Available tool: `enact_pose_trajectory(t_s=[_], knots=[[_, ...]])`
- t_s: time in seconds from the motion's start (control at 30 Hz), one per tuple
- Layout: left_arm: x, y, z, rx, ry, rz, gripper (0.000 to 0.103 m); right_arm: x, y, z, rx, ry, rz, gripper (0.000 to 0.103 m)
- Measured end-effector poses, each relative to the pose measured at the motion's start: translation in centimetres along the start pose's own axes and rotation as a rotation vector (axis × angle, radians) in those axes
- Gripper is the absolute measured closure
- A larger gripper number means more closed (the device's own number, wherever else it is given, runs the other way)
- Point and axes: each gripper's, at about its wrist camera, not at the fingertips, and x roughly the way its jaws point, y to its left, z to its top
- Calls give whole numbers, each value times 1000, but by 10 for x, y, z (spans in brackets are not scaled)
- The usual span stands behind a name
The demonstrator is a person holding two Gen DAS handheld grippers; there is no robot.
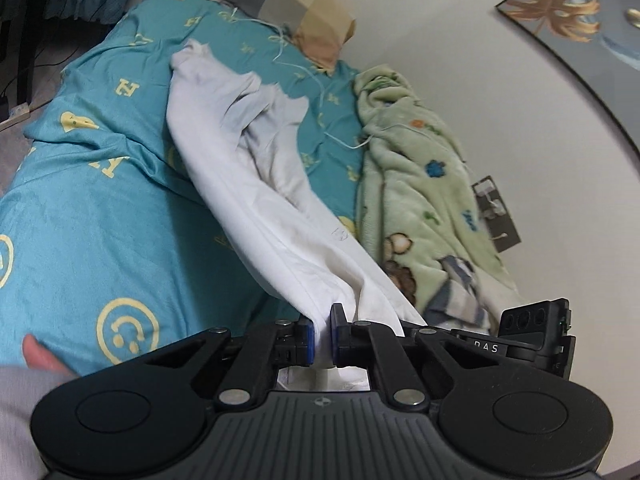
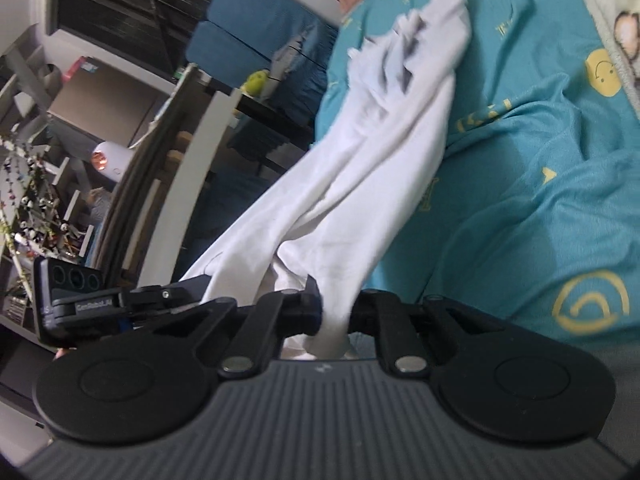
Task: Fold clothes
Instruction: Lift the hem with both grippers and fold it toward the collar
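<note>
A white garment (image 1: 256, 168) stretches from my left gripper (image 1: 322, 338) up across the teal bedspread (image 1: 88, 208). The left gripper is shut on one bunched end of it. In the right wrist view the same white garment (image 2: 384, 128) runs from my right gripper (image 2: 336, 316) toward the far end of the bed, lifted and hanging in folds. The right gripper is shut on its near end. The other gripper shows at the edge of each view, close beside. The garment's far end lies crumpled on the teal bedspread (image 2: 540, 200).
A green fleece blanket (image 1: 416, 184) lies along the wall side of the bed. A checked pillow (image 1: 276, 0) sits at the head. A framed picture (image 1: 580, 28) hangs on the wall. Shelves and a desk (image 2: 80, 128) stand beside the bed.
</note>
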Motion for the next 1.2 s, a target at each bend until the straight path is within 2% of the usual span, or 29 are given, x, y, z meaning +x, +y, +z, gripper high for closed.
enact_pose_trajectory(t_s=[0.27,0.33,0.43,0.57,0.67,0.83,1.0,1.2], knots=[[-53,-4,-77,24,-39,-62,95,-35,23,-52,-26,-4,30,91],[-57,0,-84,23,-59,-64,95,-37,25,-57,-27,1,29,91],[-55,5,-73,0,-87,-74,95,-35,28,-48,-24,-2,28,91],[-42,1,-37,29,-137,-54,95,-31,33,-19,-37,-35,13,91],[-24,-6,5,65,-172,-14,95,-17,34,16,-25,-45,-9,91],[26,-2,75,81,-210,29,95,16,25,80,-29,-79,-54,91],[92,27,143,58,-205,70,95,60,-9,139,14,-98,-79,91],[188,81,197,32,-123,158,95,128,-67,189,80,-74,-145,91]])
